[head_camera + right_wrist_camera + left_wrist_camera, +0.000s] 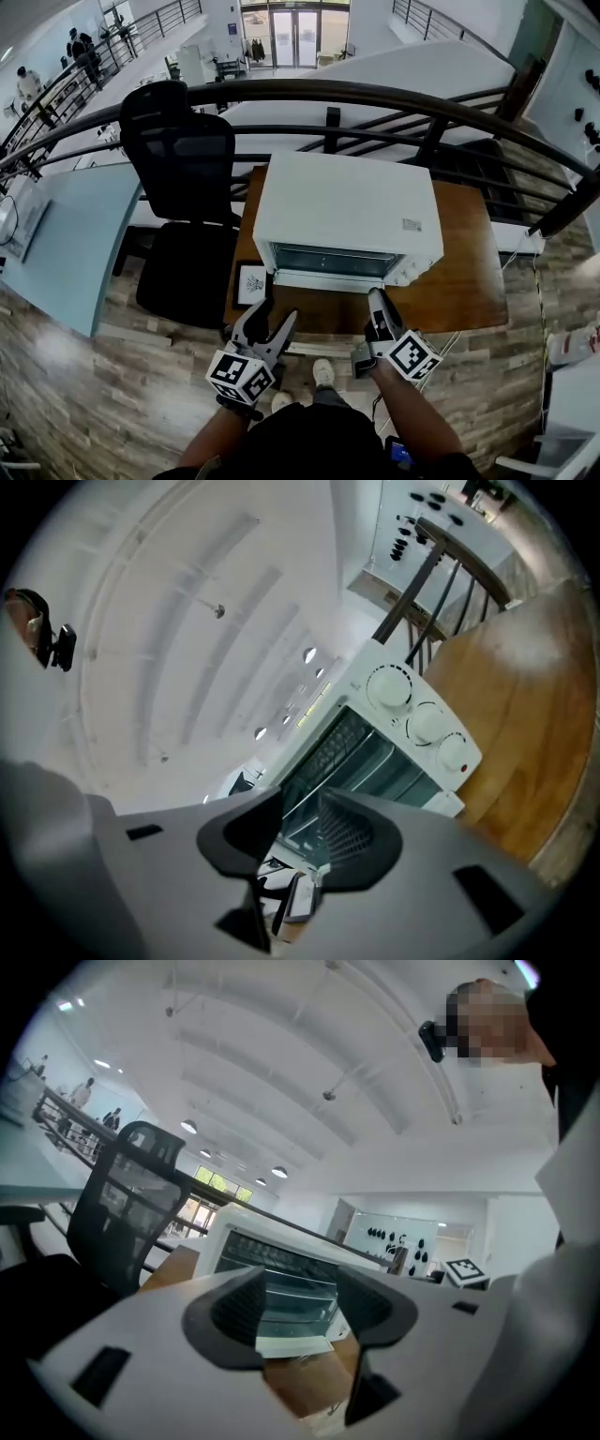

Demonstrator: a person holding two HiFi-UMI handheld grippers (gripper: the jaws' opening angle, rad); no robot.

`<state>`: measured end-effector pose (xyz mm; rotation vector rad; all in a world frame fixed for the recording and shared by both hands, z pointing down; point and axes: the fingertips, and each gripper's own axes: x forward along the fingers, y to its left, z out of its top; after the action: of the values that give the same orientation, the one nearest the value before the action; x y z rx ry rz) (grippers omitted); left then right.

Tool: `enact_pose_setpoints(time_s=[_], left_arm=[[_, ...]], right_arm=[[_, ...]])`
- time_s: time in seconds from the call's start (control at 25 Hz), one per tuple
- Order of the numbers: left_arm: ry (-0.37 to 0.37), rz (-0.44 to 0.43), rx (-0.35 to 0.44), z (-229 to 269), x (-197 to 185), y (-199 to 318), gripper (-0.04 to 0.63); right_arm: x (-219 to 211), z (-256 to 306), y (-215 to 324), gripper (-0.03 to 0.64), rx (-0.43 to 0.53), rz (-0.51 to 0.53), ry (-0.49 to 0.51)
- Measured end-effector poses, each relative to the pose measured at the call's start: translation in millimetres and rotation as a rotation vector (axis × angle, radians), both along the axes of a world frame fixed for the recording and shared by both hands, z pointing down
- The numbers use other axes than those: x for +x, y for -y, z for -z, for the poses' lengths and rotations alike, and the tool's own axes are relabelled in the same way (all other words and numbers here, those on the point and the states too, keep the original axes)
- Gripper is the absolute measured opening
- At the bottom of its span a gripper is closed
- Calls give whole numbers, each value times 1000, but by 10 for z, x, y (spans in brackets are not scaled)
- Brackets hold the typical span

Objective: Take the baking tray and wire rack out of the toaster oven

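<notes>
Head view, steeply down from above the toaster oven [347, 220]; left and right gripper views, low and near, facing that same oven's front.

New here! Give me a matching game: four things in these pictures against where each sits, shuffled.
1 white toaster oven
2 black mesh office chair
3 small black-framed picture
4 white round knobs

A left of the brown wooden table
B oven's front, right end
C middle of that table
D table's near-left corner

Pairs: 1-C, 2-A, 3-D, 4-B
</notes>
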<state>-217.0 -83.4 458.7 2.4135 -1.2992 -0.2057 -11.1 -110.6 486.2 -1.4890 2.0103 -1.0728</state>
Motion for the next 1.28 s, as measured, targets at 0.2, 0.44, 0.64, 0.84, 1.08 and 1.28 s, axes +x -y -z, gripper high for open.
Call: enact_pose_setpoints(time_s=[0.2,0.44,0.64,0.84,1.08,1.28], left_arm=[[-120,69,-102,-178,88,420,236],[-208,70,-157,-305,314,641,233],[-354,123,-229,-418,266,759,223],[-577,189,-287,-463,251,938,210],[-627,179,-345,-597,192,788,207],[-615,158,-385,-626,-49,620,207]], right_arm=[[-20,-167,317,107,-45,10,46],[78,-317,659,86,-95,-41,291],[91,-398,863,85,-127,-55,371],[71,-468,1000,84,-138,-89,465],[-29,-399,1154,89,-84,-93,505],[-20,-425,1223,89,-91,-151,514]])
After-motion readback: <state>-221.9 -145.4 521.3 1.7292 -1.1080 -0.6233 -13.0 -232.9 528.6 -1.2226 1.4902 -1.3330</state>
